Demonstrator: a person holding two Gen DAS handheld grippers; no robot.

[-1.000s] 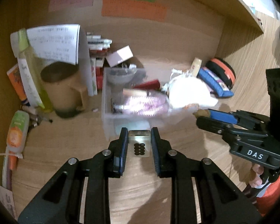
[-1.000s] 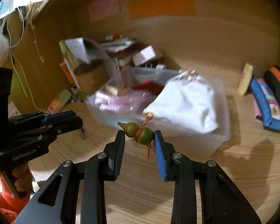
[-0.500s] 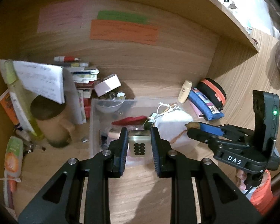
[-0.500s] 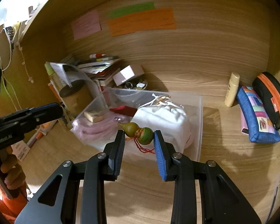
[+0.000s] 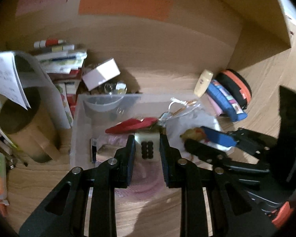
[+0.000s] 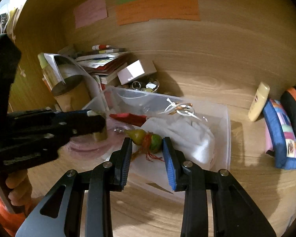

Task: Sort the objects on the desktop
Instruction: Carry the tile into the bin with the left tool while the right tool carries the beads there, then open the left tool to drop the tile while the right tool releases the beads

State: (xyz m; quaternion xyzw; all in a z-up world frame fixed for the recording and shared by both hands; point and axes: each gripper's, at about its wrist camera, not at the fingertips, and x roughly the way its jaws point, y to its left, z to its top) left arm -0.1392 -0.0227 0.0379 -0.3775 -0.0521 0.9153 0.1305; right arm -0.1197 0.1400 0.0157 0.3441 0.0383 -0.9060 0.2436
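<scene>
My left gripper (image 5: 147,141) is shut on a small cream block with black dots (image 5: 147,147) and holds it over the clear plastic bin (image 5: 79,118). It also shows in the right wrist view (image 6: 96,126). My right gripper (image 6: 147,144) is shut on a small green-yellow gourd charm with red string (image 6: 146,138), above the bin's (image 6: 228,130) front part. The right gripper shows in the left wrist view (image 5: 189,138). In the bin lie a white drawstring pouch (image 6: 183,132), a red item (image 5: 132,125) and a pink bag (image 6: 88,146).
A brown cup (image 5: 23,130), an open notebook (image 5: 7,77), stacked books (image 5: 61,59) and a white box (image 5: 101,74) crowd the back left. A cream tube (image 6: 259,101), a blue pouch (image 6: 282,134) and a black-orange case (image 6: 295,110) lie at the right. Sticky notes (image 6: 157,8) hang on the back wall.
Both grippers have moved forward and down over the bin, each still holding its object. The left gripper has come closer to the right one.
</scene>
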